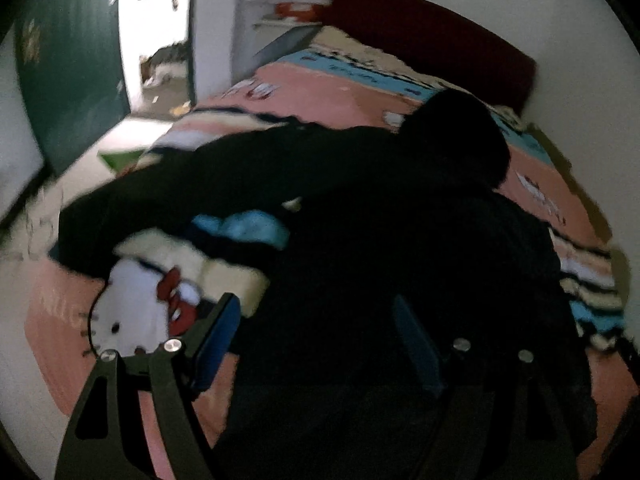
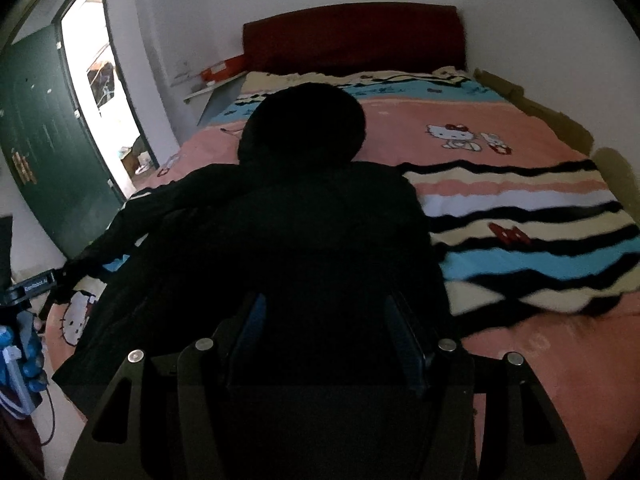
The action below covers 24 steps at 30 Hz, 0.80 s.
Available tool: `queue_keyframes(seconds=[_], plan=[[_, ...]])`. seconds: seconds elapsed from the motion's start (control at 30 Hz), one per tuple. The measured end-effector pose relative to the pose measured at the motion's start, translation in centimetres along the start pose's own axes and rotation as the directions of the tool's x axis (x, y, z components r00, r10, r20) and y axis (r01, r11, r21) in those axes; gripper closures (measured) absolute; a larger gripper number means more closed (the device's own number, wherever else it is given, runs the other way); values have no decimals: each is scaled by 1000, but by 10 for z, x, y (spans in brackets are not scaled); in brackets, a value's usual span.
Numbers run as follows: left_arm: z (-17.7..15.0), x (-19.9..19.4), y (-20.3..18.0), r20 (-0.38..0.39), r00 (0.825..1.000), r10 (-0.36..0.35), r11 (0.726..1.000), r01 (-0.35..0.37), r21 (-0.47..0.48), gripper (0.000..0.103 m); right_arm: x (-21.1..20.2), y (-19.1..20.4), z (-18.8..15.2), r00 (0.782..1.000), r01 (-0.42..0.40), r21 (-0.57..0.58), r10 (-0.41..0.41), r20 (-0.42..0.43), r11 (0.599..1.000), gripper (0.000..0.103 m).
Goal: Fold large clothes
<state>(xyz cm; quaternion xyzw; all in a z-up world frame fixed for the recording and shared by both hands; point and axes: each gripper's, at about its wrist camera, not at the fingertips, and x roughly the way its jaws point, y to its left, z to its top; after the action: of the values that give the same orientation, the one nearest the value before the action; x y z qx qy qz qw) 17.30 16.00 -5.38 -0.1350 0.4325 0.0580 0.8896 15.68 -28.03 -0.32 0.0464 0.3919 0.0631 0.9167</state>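
A large black hooded garment [image 1: 360, 208] lies spread on the bed, hood towards the headboard and one sleeve stretched to the left. It also fills the middle of the right wrist view [image 2: 304, 216]. My left gripper [image 1: 316, 328] is open over the garment's lower left part, its jaws wide apart with nothing between them. My right gripper [image 2: 328, 328] is open over the garment's lower hem, empty. The left gripper's body [image 2: 36, 284] shows at the left edge of the right wrist view, near the sleeve's end.
The bed has a pink cartoon-cat sheet [image 2: 480, 128] with striped bands [image 2: 540, 232] and a dark red headboard [image 2: 352, 36]. A green door [image 2: 36, 140] stands open at the left, with floor beside the bed [image 1: 132, 128]. A shelf with a red box [image 2: 220, 72] is near the headboard.
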Motion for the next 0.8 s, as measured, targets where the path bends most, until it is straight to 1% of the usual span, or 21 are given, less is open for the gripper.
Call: queue_keyframes(seconds=[0.03,0.1,0.17,0.2,0.3,0.43,0.47,0.53,0.57,0.6,0.63,0.67,0.7,0.8], plan=[[0,4,19,-8,1000,-13,998,12,-59,25,-3,-3,-2,1000,6,8,-6,3,1000,42],[0,10,46,-10,999,-42,990,40,-137,25,-8,-9,-6,1000,19,25,-19,3,1000,42],[2,17,78,2,998,-68,973,67,-223,25,-9,-14,-9,1000,31,35,-31,-2,999,42],[3,20,88,8,997,-74,965,74,-251,25,-8,-15,-10,999,35,39,-35,-6,999,42],[7,34,123,24,995,-97,930,99,-353,25,-3,-16,-11,999,46,44,-45,-19,998,42],[14,59,159,51,986,-160,860,165,-483,25,9,-13,-14,997,59,27,-57,-47,998,42],[17,66,166,62,981,-184,836,189,-514,25,12,-12,-15,997,62,20,-61,-54,998,42],[23,85,180,87,969,-229,776,236,-585,25,17,-9,-16,995,69,9,-68,-68,998,42],[24,91,183,92,968,-235,759,241,-605,25,20,-8,-16,995,73,3,-72,-75,997,42],[26,101,191,105,964,-245,724,254,-641,26,22,-8,-16,994,79,-5,-79,-81,997,42],[27,108,195,116,961,-252,698,263,-666,26,23,-9,-16,993,85,-11,-86,-85,996,42],[28,115,201,123,960,-252,671,265,-693,26,24,-9,-16,992,90,-17,-91,-89,996,42],[27,121,208,134,959,-250,639,267,-721,28,25,-11,-16,991,97,-22,-99,-92,995,42],[21,129,229,189,954,-234,542,289,-789,28,27,-16,-16,988,116,-26,-118,-99,993,42]])
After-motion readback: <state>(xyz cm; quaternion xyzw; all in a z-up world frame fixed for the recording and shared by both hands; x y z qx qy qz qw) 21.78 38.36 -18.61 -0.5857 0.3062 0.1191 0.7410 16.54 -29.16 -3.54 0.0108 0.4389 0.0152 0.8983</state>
